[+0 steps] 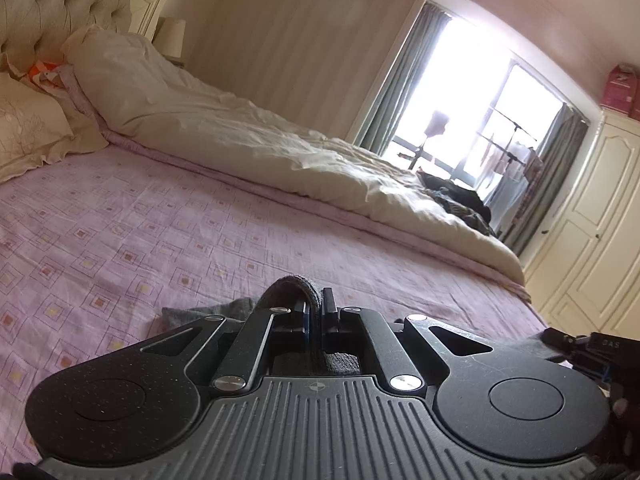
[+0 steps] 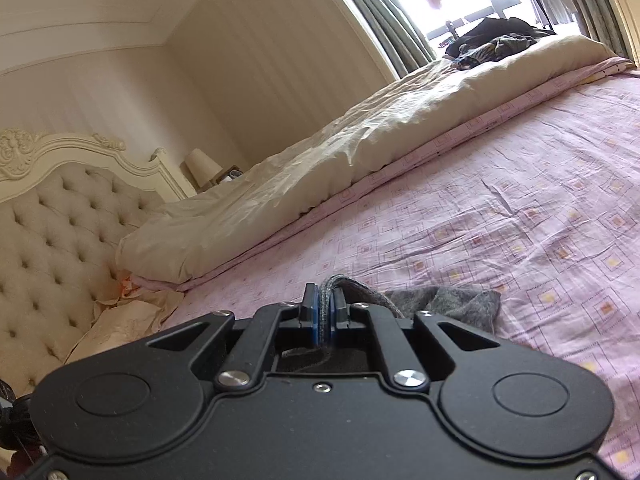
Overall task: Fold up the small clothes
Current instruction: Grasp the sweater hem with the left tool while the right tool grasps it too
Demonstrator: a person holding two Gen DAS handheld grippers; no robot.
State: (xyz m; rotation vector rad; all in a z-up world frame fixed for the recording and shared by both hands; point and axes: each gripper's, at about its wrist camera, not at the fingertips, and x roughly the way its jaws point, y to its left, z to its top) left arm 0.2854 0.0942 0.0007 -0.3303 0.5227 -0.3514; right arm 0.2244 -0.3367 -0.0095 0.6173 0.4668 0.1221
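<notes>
Grey knit garment [image 1: 288, 286] sits clamped in the left gripper [image 1: 316, 308] at lower centre. The right gripper [image 2: 325, 304] pinches its other edge above the pink bedsheet [image 2: 520, 200].

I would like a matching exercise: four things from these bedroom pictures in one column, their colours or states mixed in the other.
1. bed sheet
2. duvet
3. left claw
4. headboard

a. cream, rolled along the far side
b. tufted with buttons
c. pink, square pattern
d. shut on grey cloth

Pairs: 1-c, 2-a, 3-d, 4-b
</notes>
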